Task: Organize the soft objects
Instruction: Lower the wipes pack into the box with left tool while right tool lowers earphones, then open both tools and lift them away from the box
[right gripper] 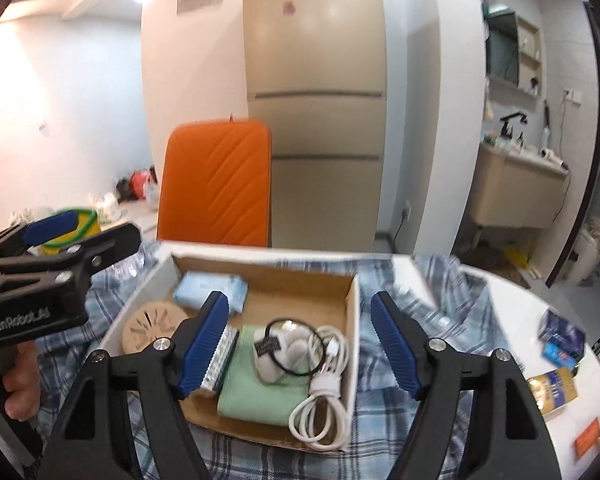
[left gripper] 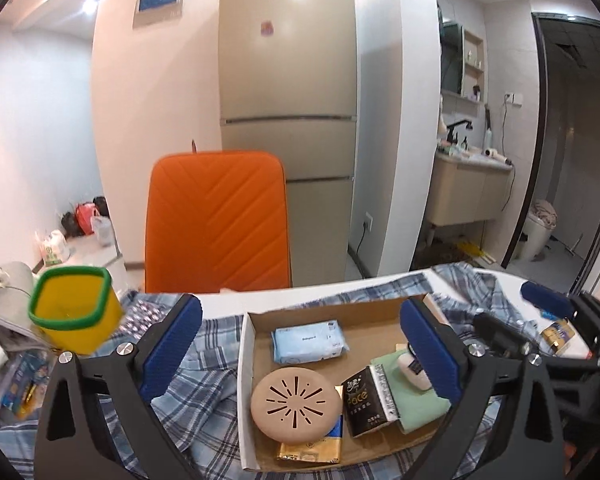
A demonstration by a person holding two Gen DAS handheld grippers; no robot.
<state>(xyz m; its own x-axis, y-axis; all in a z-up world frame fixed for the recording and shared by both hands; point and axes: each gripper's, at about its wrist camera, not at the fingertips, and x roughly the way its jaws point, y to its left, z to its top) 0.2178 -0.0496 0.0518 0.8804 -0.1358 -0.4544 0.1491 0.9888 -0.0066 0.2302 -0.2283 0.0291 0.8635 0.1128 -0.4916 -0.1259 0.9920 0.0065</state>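
Cardboard box (right gripper: 352,300) on the plaid shirt (left gripper: 204,384) already holds the green cloth (right gripper: 260,384), tissues and a cable; left gripper (left gripper: 300,352) and right gripper (right gripper: 300,344) hang above, fingers wide, empty. Pulling the shirt could tip the box.

Two fisheye cameras, one on each hand-held tool, look forward and slightly down, close over a cardboard box (left gripper: 256,400) on the desk (left gripper: 236,302). The left view sits left of the box, the right view right. Both share the box, an orange chair (right gripper: 216,184) and a fridge (right gripper: 316,80) beyond.
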